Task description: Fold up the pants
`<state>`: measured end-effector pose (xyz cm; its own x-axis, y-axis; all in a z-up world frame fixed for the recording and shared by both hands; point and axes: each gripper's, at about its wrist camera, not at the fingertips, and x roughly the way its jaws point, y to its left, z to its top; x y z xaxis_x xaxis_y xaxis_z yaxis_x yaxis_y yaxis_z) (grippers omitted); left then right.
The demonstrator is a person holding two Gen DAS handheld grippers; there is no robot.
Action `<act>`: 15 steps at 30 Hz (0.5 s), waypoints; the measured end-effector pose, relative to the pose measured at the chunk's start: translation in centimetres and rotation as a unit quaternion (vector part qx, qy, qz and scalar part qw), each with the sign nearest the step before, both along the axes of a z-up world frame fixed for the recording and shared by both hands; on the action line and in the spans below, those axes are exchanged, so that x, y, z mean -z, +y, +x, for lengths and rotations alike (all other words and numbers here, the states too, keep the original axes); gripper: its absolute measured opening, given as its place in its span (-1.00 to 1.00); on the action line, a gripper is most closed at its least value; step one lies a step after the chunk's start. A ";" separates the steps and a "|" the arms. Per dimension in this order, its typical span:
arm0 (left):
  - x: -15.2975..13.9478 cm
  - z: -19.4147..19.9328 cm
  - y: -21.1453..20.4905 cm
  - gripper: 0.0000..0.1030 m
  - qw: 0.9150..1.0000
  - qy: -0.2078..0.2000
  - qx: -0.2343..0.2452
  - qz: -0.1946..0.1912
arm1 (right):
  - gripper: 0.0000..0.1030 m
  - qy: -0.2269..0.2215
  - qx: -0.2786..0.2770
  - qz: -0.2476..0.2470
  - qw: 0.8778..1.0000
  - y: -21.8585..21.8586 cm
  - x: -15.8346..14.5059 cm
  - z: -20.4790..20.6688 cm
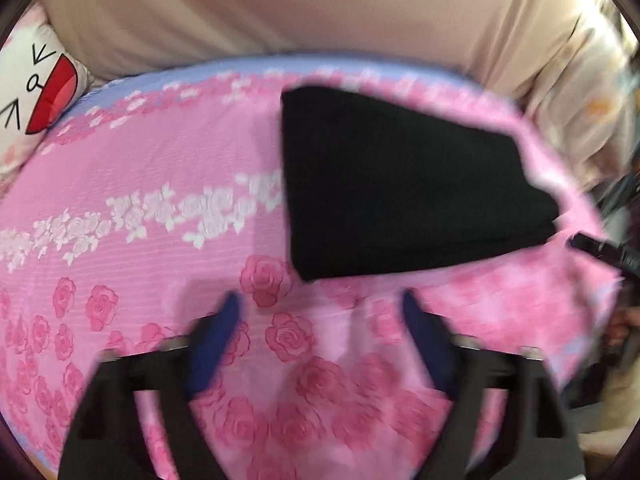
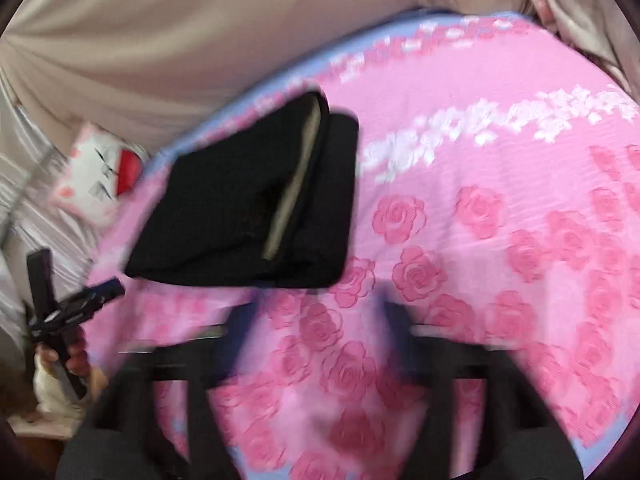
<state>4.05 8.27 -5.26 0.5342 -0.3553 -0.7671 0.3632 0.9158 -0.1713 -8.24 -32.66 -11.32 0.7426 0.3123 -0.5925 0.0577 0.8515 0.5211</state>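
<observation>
Pants [image 1: 400, 184], black and folded into a compact wedge, are seen lying on a pink rose-printed cover [image 1: 140, 208] near its far blue-trimmed edge. In the left wrist view the fold is set toward the right side of the cover, and a broad stretch of bare pink cloth is left open to its left and in front of it. In the right wrist view the same pants [image 2: 240, 208] are placed at the upper left, close to the cover's [image 2: 500, 240] curved edge, with a pale inner strip shown between the layers; wide open cloth is spread to the right and below. A cartoon-face cushion [image 1: 36, 84] is lodged beyond the cover's border against beige fabric [image 1: 280, 8].

The left gripper [image 1: 320, 304] is held above the cover, just short of the near edge of the pants, its blue-padded fingers [image 1: 224, 320] spread wide with nothing between them. The right gripper [image 2: 320, 304] is likewise poised over the roses, just beside the lower edge of the fold, its jaws parted wide and empty. Both are blurred. At the left of the right wrist view, the other gripper is partly seen in a hand [image 2: 76, 356] off the cover's edge.
</observation>
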 end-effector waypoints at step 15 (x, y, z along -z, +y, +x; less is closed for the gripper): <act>3.2 17.2 0.2 0.77 0.964 0.227 0.027 -0.133 | 0.52 0.078 -0.099 0.228 0.965 -5.5 3.9 12.4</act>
<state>21.21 8.43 -8.42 0.1400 -0.5901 -0.7951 0.2422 0.7990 -0.5503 4.18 -38.12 -15.19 0.5537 0.6942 -0.4600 0.0259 0.5377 0.8427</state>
